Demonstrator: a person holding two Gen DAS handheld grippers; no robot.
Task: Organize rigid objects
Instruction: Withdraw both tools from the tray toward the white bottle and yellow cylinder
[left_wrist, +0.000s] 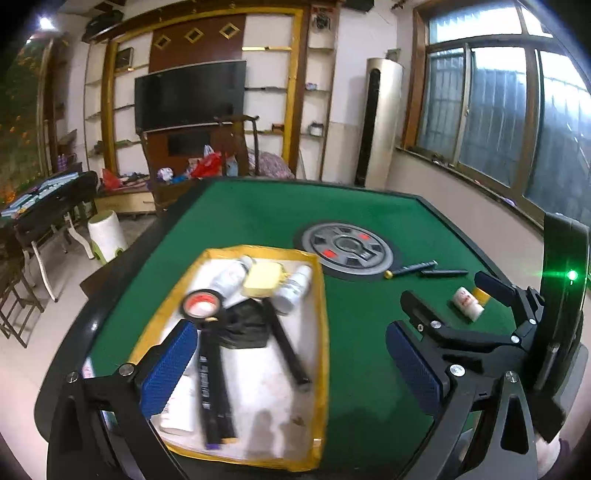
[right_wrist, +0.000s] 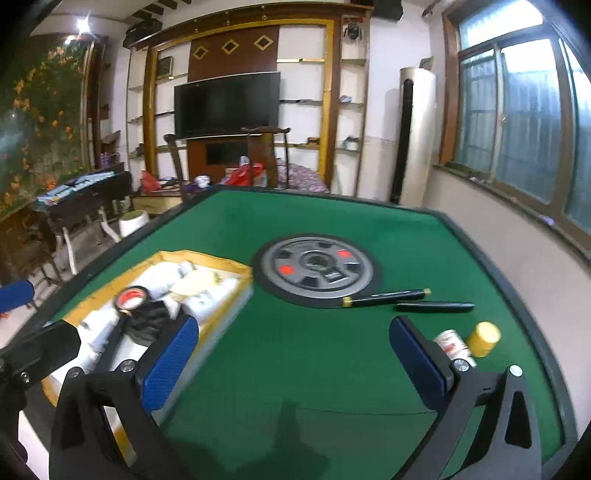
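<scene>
A yellow-rimmed tray (left_wrist: 321, 332) (right_wrist: 236, 269) lies on the left of the green table. It holds a black tape roll (left_wrist: 201, 303) (right_wrist: 131, 297), white bottles (left_wrist: 231, 278), a yellow block (left_wrist: 263, 282), black pens (left_wrist: 212, 387) and a black pouch (left_wrist: 245, 326). On the felt to the right lie a gold-capped black pen (left_wrist: 410, 268) (right_wrist: 388, 296), a second black pen (left_wrist: 443, 273) (right_wrist: 436, 306) and a small white bottle with a yellow cap (left_wrist: 467, 303) (right_wrist: 482, 338). My left gripper (left_wrist: 291, 365) is open above the tray. My right gripper (right_wrist: 295, 365) (left_wrist: 450, 299) is open over bare felt, the bottle beside its right finger.
A round grey hub (left_wrist: 347, 249) (right_wrist: 316, 267) sits in the middle of the table (left_wrist: 369, 369) (right_wrist: 295, 350). The raised table edge runs close on the right. Chairs, a second table and a TV wall stand behind.
</scene>
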